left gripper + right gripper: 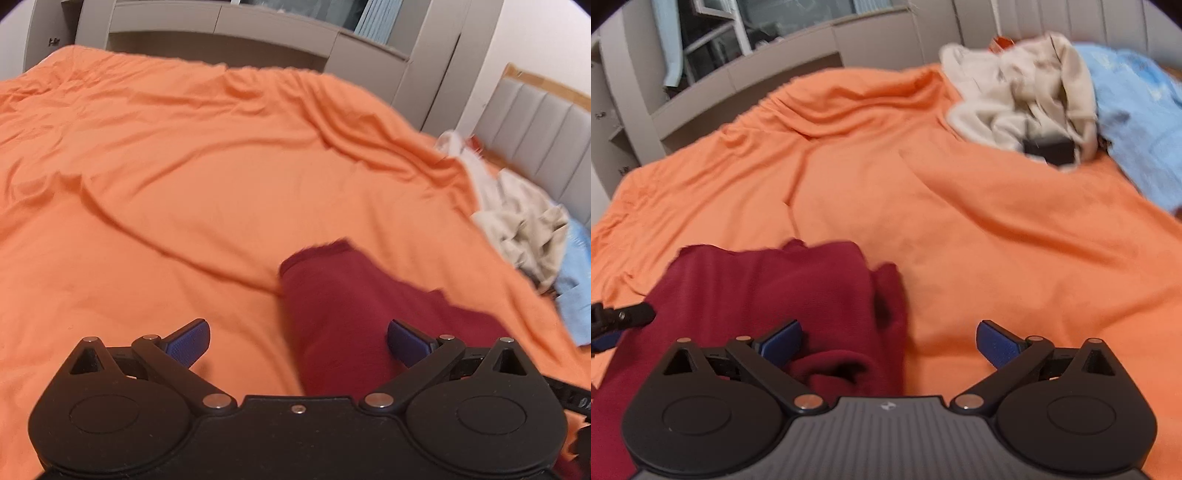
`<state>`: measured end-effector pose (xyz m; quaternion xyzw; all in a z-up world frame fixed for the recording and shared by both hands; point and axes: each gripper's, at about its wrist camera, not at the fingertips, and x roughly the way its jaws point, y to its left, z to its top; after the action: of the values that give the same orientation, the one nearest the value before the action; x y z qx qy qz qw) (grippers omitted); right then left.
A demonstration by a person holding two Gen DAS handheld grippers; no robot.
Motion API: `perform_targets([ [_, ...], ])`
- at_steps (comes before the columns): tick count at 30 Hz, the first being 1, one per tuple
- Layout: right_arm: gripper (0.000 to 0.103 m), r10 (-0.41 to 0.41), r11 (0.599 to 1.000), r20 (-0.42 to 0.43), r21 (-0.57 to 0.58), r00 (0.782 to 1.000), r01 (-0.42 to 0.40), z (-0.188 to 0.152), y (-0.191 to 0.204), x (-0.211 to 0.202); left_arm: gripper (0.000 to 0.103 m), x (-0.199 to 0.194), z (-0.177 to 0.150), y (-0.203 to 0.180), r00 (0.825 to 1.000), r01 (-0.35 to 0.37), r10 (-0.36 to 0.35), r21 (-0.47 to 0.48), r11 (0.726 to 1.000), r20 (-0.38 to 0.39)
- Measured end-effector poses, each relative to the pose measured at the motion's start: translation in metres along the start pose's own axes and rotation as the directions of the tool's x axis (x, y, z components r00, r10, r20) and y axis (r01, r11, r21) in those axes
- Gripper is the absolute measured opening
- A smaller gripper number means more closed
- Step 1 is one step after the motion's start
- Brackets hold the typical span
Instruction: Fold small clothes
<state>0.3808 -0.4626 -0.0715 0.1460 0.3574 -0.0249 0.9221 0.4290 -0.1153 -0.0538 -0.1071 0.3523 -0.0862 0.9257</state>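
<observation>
My left hand-held gripper (298, 341) stood wide, its blue pads clear of the cloth, and so did my right hand-held gripper (889, 341); neither held anything. Just ahead of both lay the dark red knitted garment (768, 295), bunched on the orange bed sheet (166, 184) with one edge turned over itself. I judged it had been let down there so a fold could settle, the jaws parted so the fabric could lie on its own. In the right view, a rolled part of it sat near my left pad, though I could not tell whether they touched. Farther off, near the grey padded headboard (535, 122), a crumpled beige garment (1027, 96) and a light blue cloth (1137, 110) waited in a heap. A small black object (1051, 149) lay among them, too blurred to name. The red garment's near end was hidden under my grippers' bodies.
</observation>
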Motion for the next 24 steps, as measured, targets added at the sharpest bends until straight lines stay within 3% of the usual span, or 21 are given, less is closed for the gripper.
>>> perform_targets([
  [5,0.103,0.033,0.996,-0.069,0.08,0.997,-0.027,-0.003,-0.012,0.019,0.103,0.023,-0.017,0.012,0.997,-0.014,0.013,-0.021,1.0,-0.072],
  [12,0.103,0.016,0.997,-0.06,0.073,0.998,-0.011,0.0,-0.009,0.016,0.102,0.024,-0.017,0.013,0.998,-0.013,0.012,-0.016,1.0,-0.064],
  [18,0.103,0.024,0.999,-0.023,0.033,0.999,-0.023,0.0,-0.001,-0.002,0.102,-0.006,-0.015,0.009,1.0,-0.013,0.013,-0.023,1.0,-0.007],
  [24,0.103,0.057,0.997,0.054,-0.055,0.997,-0.054,-0.006,0.016,-0.034,0.102,-0.044,-0.023,-0.006,1.0,-0.005,0.005,0.063,0.998,0.002],
])
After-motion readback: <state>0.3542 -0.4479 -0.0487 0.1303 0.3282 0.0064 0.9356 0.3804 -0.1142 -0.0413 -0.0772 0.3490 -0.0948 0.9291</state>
